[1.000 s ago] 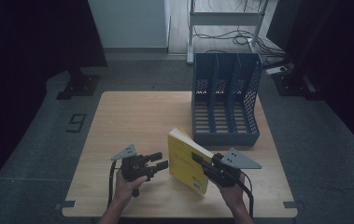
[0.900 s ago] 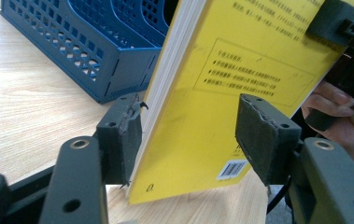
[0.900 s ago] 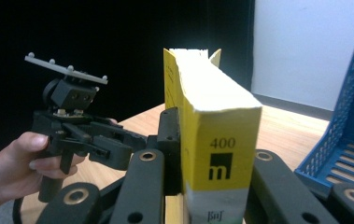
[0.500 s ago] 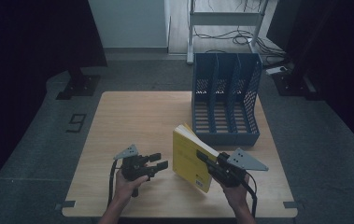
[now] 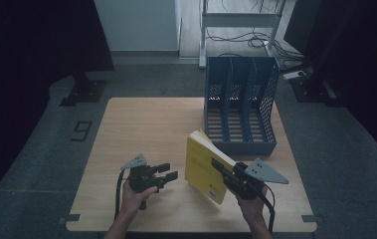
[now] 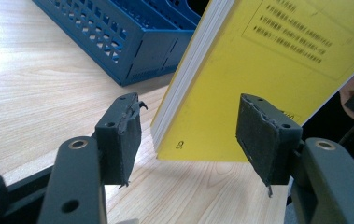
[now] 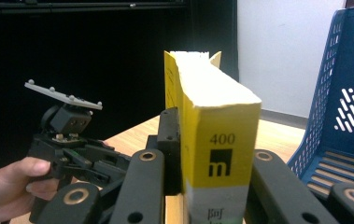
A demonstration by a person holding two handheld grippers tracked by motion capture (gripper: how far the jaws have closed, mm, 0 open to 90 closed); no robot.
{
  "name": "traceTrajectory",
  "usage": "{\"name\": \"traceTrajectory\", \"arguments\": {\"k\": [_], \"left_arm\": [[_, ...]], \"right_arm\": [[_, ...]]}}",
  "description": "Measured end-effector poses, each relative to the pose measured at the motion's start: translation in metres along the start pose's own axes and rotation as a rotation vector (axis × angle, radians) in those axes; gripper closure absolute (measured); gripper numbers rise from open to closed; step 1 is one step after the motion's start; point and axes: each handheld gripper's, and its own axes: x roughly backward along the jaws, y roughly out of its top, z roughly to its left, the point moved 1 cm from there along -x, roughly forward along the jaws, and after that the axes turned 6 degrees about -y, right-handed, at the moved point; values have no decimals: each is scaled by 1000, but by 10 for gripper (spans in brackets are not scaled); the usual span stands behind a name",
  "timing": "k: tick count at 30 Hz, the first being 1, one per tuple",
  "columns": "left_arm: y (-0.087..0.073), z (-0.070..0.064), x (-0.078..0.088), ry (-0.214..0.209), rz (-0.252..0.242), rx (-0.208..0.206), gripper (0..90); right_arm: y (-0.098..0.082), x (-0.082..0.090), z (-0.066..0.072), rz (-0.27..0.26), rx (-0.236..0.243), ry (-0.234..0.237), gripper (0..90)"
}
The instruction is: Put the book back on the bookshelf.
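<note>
The right gripper (image 5: 224,172) is clamping a yellow book (image 5: 204,166) by its spine end, holding it on edge at lower centre of the high view, its long axis running from lower right toward upper left, page edges facing up toward the blue file rack (image 5: 240,107). Compared with a second ago, the book is standing steeper and sitting slightly farther right. The left gripper (image 5: 170,172) is hovering left of it over the table (image 5: 141,124), jaws spread and empty.

surface: light wooden table (image 5: 141,124) | on it: blue file rack (image 5: 240,107), far right
</note>
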Motion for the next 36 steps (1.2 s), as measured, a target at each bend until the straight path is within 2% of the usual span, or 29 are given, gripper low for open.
{"name": "traceTrajectory", "arguments": {"k": [7,18,23,26,29,36], "left_arm": [[1,3,7,14,-17,20,397],[1,7,9,21,8,45,390],[0,7,8,28,38,67,382],[1,3,7,2,44,71,380],[1,2,6,-7,46,73,380],[2,4,8,7,42,77,380]], "right_arm": [[5,3,3,-4,9,-8,748],[14,-2,1,-10,9,-24,748],[24,-1,-3,-32,0,-44,748],[29,0,-6,-48,-10,-66,748],[34,0,-11,-55,-23,-76,748],[44,-2,-17,-68,-33,-83,748]]}}
